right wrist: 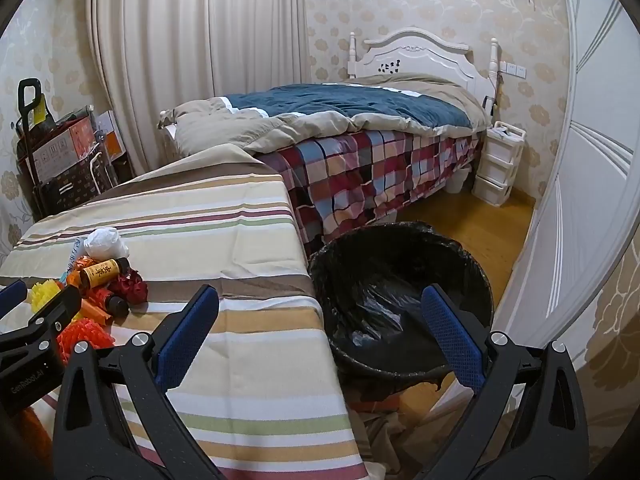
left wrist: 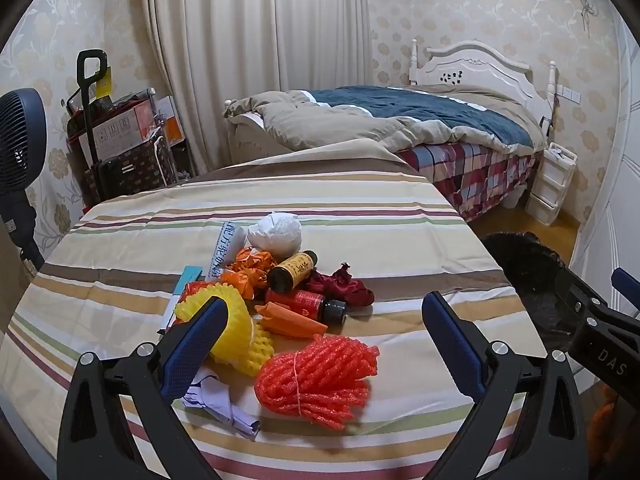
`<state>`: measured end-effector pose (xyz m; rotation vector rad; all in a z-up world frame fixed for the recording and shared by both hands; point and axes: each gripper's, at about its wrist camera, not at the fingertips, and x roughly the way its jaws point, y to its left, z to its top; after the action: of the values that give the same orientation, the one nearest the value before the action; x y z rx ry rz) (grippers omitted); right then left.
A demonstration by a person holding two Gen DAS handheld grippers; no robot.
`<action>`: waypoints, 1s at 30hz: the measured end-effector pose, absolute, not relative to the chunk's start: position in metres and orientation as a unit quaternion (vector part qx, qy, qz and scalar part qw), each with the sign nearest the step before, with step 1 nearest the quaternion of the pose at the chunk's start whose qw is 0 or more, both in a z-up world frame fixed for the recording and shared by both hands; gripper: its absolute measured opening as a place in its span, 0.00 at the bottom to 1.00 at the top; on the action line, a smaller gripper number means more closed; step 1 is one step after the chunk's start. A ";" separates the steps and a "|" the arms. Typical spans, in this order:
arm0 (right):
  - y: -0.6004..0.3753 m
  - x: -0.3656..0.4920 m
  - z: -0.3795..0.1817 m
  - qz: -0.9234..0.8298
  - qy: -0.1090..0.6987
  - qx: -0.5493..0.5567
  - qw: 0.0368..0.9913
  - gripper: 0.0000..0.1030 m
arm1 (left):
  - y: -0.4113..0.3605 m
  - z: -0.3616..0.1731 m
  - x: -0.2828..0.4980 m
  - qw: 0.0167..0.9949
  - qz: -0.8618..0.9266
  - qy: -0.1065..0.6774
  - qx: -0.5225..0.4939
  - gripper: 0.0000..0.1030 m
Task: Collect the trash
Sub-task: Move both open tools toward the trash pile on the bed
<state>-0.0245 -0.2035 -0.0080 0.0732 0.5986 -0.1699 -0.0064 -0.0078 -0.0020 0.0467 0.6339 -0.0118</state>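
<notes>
Bin's lined inside (right wrist: 384, 300) (right view only)

Striped tablecloth (left wrist: 280, 208), orange-red foam net (left wrist: 316, 380), black-lined bin (right wrist: 400, 292)

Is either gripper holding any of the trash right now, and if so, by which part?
Nothing is held. The left gripper stands wide open above the pile, over the orange foam net; the right gripper is wide open too, between the table and the bin.

- Striped tablecloth (left wrist: 360, 208): matt woven cloth.
- Orange foam net (left wrist: 316, 380): rough, spongy plastic (yellow foam net (left wrist: 240, 320) at its ten o'clock).
- Bin liner (right wrist: 376, 312): glossy, crinkled black plastic.
</notes>
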 end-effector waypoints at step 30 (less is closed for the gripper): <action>-0.207 -0.023 -0.008 -0.086 0.303 0.041 0.948 0.96 | -0.009 -0.014 -0.011 0.948 -0.007 0.317 0.024 0.95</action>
<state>-0.0233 -0.2065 -0.0082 0.0834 0.6162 -0.1742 -0.0109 -0.0093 -0.0138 0.0497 0.6449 -0.0134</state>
